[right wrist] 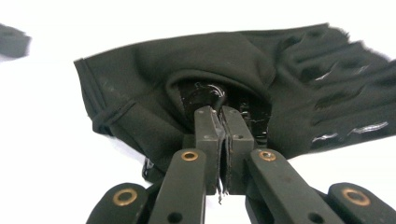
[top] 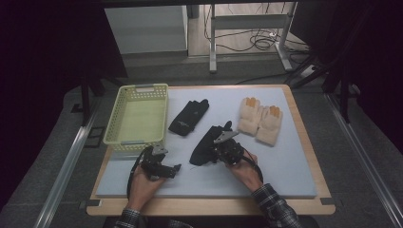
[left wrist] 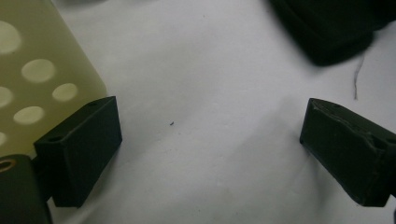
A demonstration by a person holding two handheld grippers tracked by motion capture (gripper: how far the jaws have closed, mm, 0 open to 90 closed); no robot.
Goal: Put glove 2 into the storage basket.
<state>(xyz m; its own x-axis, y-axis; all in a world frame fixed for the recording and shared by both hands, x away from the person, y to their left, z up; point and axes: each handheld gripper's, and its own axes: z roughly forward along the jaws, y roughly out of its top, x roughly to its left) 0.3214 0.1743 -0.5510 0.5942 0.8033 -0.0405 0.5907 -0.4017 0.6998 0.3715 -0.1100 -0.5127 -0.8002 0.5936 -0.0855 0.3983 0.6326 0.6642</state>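
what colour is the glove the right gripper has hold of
Black. The glove shows best in the right gripper view, where the right gripper has its jaws shut on a fold of it.

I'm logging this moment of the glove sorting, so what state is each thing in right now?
Left gripper: open, nothing between its jaws, beside the basket.
Right gripper: shut on the near black glove, pinching its fabric.
Near black glove: lying flat on the mat, rumpled at the grip.
Far black glove: flat on the mat, untouched.
Cream gloves: side by side, flat, untouched.
Basket: upright, with no gloves inside.
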